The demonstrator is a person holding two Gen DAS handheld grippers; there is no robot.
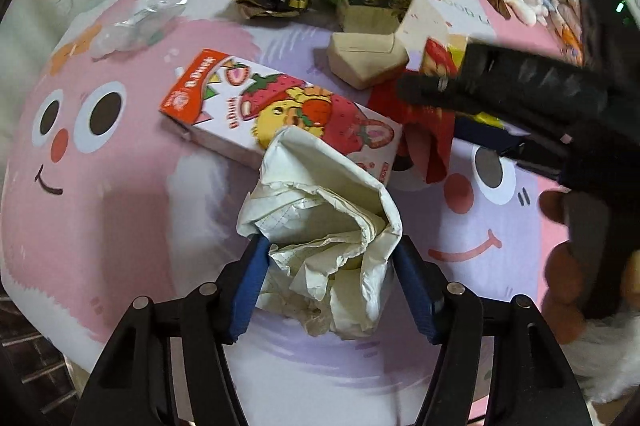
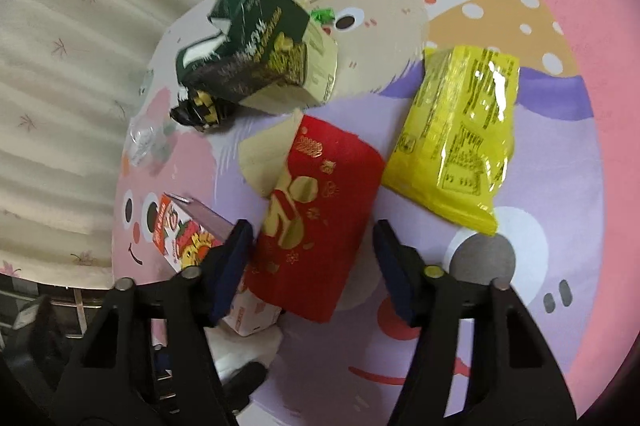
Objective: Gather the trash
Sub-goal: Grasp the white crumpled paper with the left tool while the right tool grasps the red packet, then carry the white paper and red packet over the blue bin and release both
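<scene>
left wrist: jaws clamped on white bag [image 1: 320, 226] | right wrist: jaws apart around red packet [image 2: 316, 218]

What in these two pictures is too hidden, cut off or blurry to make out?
- Left wrist view: the right gripper is motion-blurred, and it covers most of the red packet.
- Left wrist view: crumpled white paper in the left gripper hides a corner of the strawberry box.
- Right wrist view: the strawberry box sits partly behind a blue finger.
- Right wrist view: the yellow packet's print is too glary to read.
</scene>
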